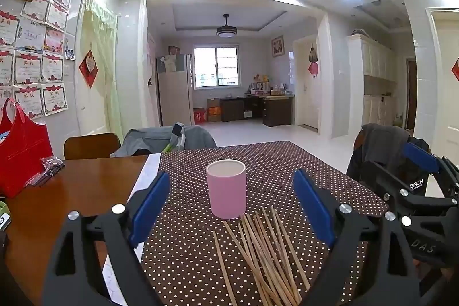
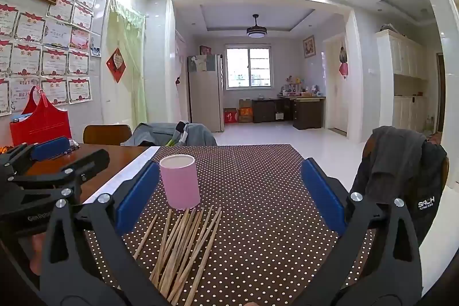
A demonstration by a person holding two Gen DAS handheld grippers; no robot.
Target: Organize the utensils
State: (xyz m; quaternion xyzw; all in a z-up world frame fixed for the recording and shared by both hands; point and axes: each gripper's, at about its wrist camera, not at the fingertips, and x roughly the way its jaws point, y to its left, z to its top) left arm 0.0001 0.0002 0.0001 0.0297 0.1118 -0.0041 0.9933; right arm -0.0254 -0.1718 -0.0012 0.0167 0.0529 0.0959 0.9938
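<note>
A pink cup (image 1: 226,191) stands upright on the dotted brown cloth (image 1: 287,162); it also shows in the right wrist view (image 2: 180,181). Several wooden chopsticks (image 1: 264,254) lie loose in a heap just in front of the cup, also seen in the right wrist view (image 2: 183,245). My left gripper (image 1: 232,205) is open and empty, held above the table with the cup and chopsticks between its blue pads. My right gripper (image 2: 229,194) is open and empty, with the cup near its left pad. Each gripper shows at the edge of the other's view.
A red bag (image 1: 20,151) and small dark packets (image 1: 48,168) sit on the bare wood table (image 1: 71,191) at left. Chairs draped with clothes stand at the far side (image 1: 172,136) and the right (image 2: 401,168). The cloth's right edge drops to white floor.
</note>
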